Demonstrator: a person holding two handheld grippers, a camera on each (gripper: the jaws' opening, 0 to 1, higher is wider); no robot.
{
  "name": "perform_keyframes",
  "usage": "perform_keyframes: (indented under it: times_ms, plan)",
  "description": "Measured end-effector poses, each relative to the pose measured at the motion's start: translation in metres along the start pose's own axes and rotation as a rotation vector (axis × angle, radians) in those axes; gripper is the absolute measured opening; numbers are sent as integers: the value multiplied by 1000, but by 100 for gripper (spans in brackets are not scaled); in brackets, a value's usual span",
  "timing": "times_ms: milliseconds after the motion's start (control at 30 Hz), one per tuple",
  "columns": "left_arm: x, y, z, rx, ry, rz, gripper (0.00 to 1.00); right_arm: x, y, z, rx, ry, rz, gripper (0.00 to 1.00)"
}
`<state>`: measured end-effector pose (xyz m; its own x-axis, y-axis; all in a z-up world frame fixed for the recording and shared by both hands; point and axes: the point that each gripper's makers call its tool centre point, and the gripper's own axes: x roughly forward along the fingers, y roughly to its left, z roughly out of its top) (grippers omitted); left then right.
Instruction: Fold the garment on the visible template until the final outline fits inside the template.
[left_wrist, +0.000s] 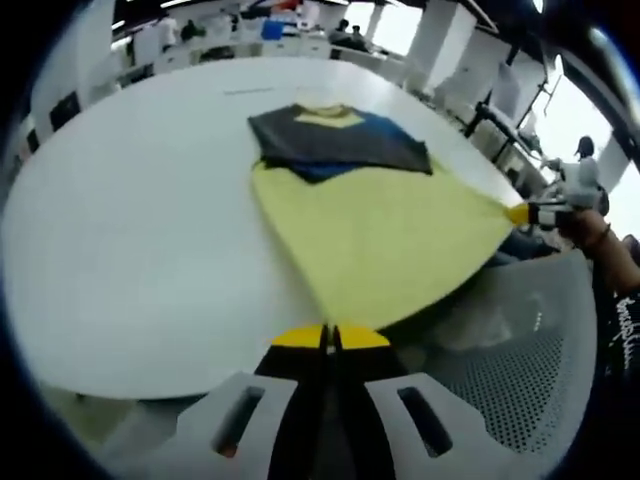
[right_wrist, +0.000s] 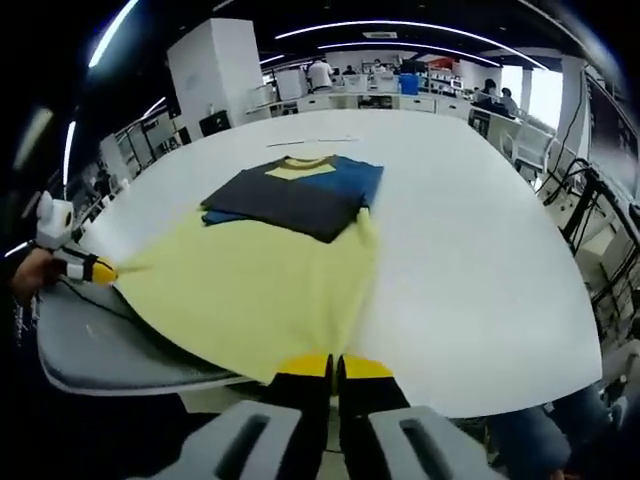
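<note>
both grippers, left gripper (left_wrist: 331, 337) and right gripper (right_wrist: 336, 366), are clamped on the yellow hem of the garment (left_wrist: 375, 215), pulled taut off the near edge of the white table (left_wrist: 140, 220). a mesh chair (left_wrist: 520, 330) sits just below. desks and people far back.

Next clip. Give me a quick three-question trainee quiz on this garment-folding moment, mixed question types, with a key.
1. True or false: both tools are shut on the hem of the yellow garment.
2. Multiple choice: which part of the garment lies flat on the white table? A) the yellow lower part B) the dark upper part C) none of it
3. Short answer: in the left gripper view, where does the right tool appear?

Key
1. True: the left tool and the right tool each pinch a corner of the hem, stretching it taut past the table edge.
2. B.
3. At the right side, held by a hand, gripping the far corner.
</note>
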<state>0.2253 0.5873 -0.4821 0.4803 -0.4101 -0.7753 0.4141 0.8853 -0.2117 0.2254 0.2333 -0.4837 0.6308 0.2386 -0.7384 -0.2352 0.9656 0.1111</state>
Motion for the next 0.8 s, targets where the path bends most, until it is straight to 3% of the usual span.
perform_keyframes:
  times_ms: [500, 800]
  plan:
    - [-28, -5, 17, -2, -38, -16, 0, -26, 7, 26, -29, -31, -19, 0]
    - [-35, -1, 42, 9, -88, -21, 0, -32, 9, 47, -100, -51, -32, 0]
